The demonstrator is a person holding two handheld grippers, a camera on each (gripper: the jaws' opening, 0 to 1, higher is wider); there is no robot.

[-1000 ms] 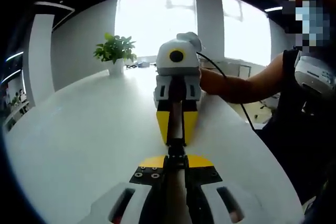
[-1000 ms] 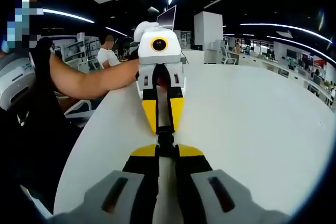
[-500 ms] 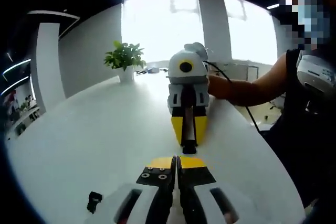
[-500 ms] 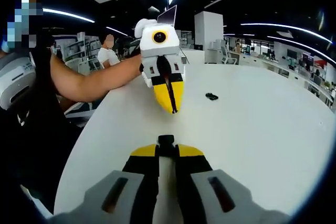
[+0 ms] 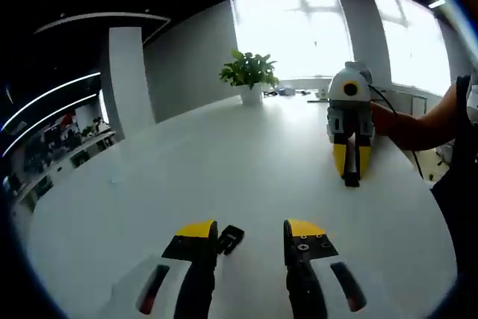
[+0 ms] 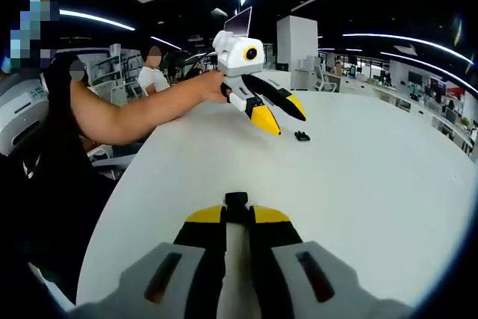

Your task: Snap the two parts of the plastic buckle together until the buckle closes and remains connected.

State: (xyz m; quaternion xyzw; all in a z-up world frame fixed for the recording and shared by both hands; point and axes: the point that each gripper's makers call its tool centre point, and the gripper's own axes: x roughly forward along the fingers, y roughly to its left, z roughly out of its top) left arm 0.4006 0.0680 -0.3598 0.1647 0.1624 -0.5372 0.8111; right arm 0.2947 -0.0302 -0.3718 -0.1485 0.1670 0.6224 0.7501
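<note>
buckle part A: small black plastic buckle piece (image 5: pixel 229 239) lying on the white table (image 5: pixel 224 162), just off the inner tip of the left gripper's left jaw, in the gap's left edge; touching the jaw or not, can't tell. In the right gripper view the same black piece (image 6: pixel 302 137) lies flat on the table just below the left gripper's tips, apart from them.
buckle part B: second small black plastic piece (image 6: pixel 236 199) pinched at the tips of the right gripper; also seen as a dark stub (image 5: pixel 351 180) at that gripper's tips in the left gripper view.
left gripper (image 5: pixel 250 233): jaws spread wide, nothing between them; yellow-tipped black jaws. From the right gripper view (image 6: pixel 287 116) it hangs above the table, tilted down, jaws apart, held by a person's hand (image 6: pixel 212 86).
right gripper (image 6: pixel 236 207): jaws clamped together on part B; seen from the left gripper view (image 5: pixel 351 177) tips down near the tabletop.
separation: two buckle parts well apart, not joined.
background: green potted plant in white pot (image 5: pixel 249 78) at far table end, bright windows (image 5: pixel 291 31) behind.
</note>
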